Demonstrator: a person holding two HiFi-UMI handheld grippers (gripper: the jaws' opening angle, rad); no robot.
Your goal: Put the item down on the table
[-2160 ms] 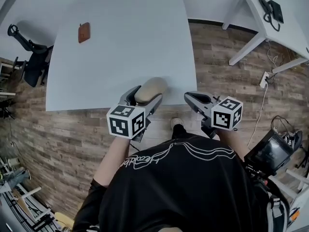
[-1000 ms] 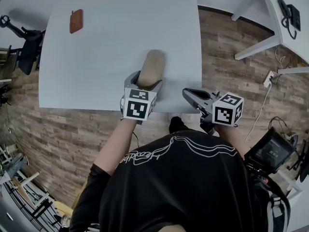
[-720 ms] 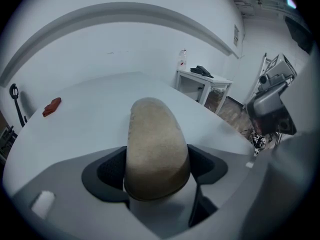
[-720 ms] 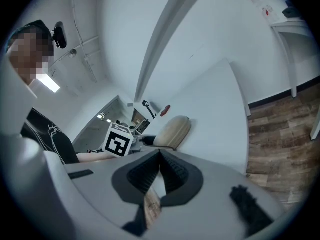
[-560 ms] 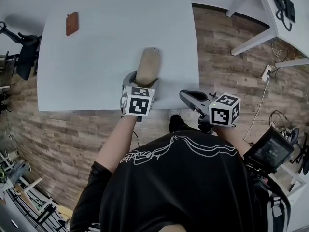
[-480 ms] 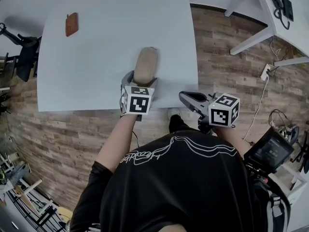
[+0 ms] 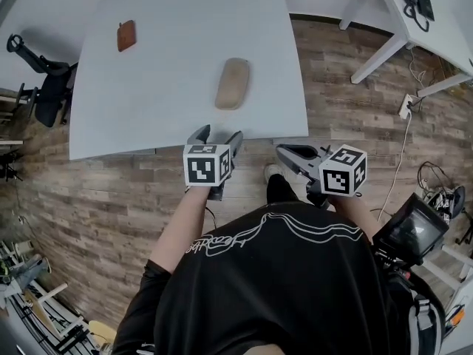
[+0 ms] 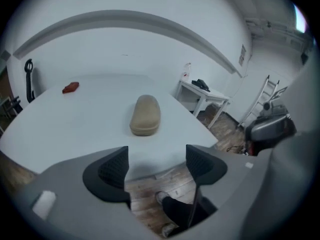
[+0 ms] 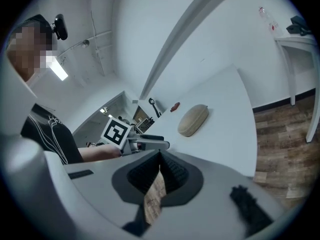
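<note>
The tan oblong case (image 7: 232, 83) lies flat on the white table (image 7: 162, 87), mid-frame in the head view, its long axis running up-frame away from me, well clear of my left gripper (image 7: 219, 134), whose jaws are spread and empty, while my right gripper (image 7: 281, 149) has its jaws pressed together.

The item (image 7: 232, 83) is a tan, oblong case with rounded ends and a smooth domed top, closed, with a slightly darker lip round its base as I see it in my left gripper view (image 8: 145, 115). It already lies flat on the white table (image 7: 170, 58), its long axis pointing away from me, the far end leaning a little right. It sits in the table's near right part, nearer the right edge than the left.
</note>
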